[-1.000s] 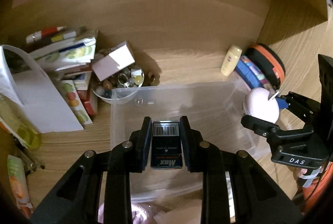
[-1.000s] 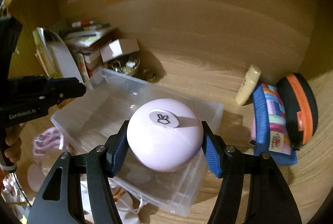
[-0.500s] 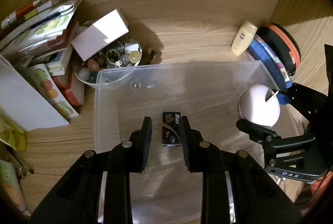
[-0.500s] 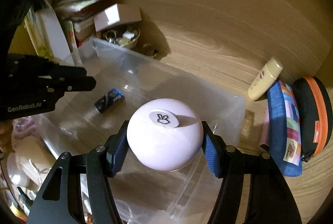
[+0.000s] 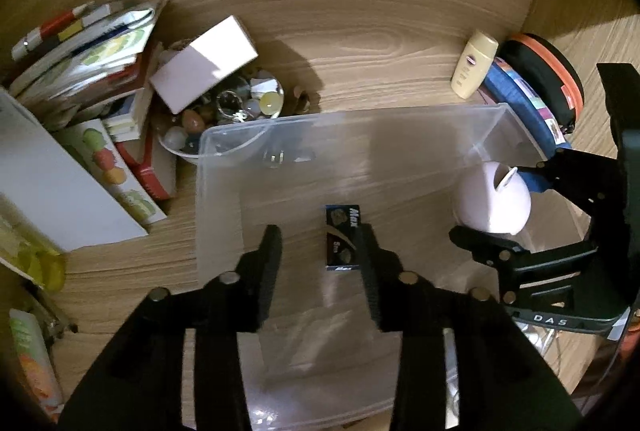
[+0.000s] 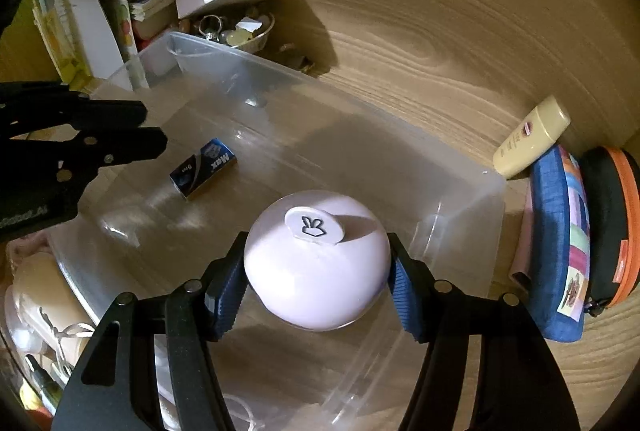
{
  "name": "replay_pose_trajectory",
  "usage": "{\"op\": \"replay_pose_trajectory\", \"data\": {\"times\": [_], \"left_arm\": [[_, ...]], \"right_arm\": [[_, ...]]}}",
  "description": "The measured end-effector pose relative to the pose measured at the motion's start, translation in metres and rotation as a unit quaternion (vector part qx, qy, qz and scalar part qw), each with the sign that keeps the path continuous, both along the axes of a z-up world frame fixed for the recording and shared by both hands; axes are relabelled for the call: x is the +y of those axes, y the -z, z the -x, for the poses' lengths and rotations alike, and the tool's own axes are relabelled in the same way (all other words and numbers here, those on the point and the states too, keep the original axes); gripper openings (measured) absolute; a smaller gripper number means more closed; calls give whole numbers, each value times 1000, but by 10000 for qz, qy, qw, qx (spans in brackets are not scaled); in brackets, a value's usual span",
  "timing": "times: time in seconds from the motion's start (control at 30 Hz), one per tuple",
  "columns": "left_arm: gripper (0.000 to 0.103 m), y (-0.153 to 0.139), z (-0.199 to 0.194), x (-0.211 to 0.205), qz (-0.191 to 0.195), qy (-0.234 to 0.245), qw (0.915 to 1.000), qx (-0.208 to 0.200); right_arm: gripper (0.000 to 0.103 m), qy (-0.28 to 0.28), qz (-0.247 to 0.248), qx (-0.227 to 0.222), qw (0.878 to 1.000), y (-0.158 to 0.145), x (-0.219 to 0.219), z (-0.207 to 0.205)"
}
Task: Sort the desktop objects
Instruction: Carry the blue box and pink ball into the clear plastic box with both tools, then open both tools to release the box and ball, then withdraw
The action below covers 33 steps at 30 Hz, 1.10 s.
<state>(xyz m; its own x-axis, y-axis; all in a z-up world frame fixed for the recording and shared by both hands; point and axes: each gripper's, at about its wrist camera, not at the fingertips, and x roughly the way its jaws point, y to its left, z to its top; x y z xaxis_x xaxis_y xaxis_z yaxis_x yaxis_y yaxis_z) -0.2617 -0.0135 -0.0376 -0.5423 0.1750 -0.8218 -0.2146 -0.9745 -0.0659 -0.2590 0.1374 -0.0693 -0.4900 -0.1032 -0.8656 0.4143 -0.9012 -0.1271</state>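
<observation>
Clear plastic bin (image 5: 400,135) on the wooden desk (image 5: 360,11), centre of the scene, open-topped to take the sorted items. Clutter crowding its far left corner: books (image 5: 100,43), white box (image 5: 204,63), bowl of trinkets (image 5: 232,107). At its right end, blue pouch (image 6: 560,251), orange-rimmed case (image 6: 612,231) and cream tube (image 6: 532,137), not yet sorted. Over the bin's right part, right gripper (image 6: 316,283), blue pads pinching pale round jar (image 6: 316,263) at its widest girth, probably to keep it from rolling out before being set down. Left gripper (image 5: 318,255) over the bin, jaws spreading, pads clear of anything. Small dark Max box (image 5: 342,239) flat on the bin floor between those jaws, apparently dropped off.
</observation>
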Motion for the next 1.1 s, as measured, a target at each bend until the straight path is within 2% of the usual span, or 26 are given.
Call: {"op": "replay_pose_trajectory", "data": {"times": [0.17, 0.5, 0.63, 0.77, 0.93, 1.1], "left_arm": [[41, -3, -6, -2, 0, 27, 10000, 33], [48, -17, -22, -3, 137, 27, 9995, 285], [58, -22, -30, -4, 242, 10, 9990, 364], [72, -31, -44, -8, 333, -22, 9980, 532], [79, -44, -68, -17, 498, -51, 9956, 795], [82, -59, -97, -25, 582, -43, 9925, 1078]], "right_arm": [[61, 53, -60, -44, 10000, -1, -1, 1], [66, -135, -216, 413, 9988, -21, -12, -13], [67, -83, -166, 531, 9984, -30, -8, -22], [78, 49, 50, 697, 9975, -43, 1, -36], [79, 135, 184, 972, 9950, -61, 9, -62], [85, 159, 268, 1219, 9921, -73, 16, -95]]}}
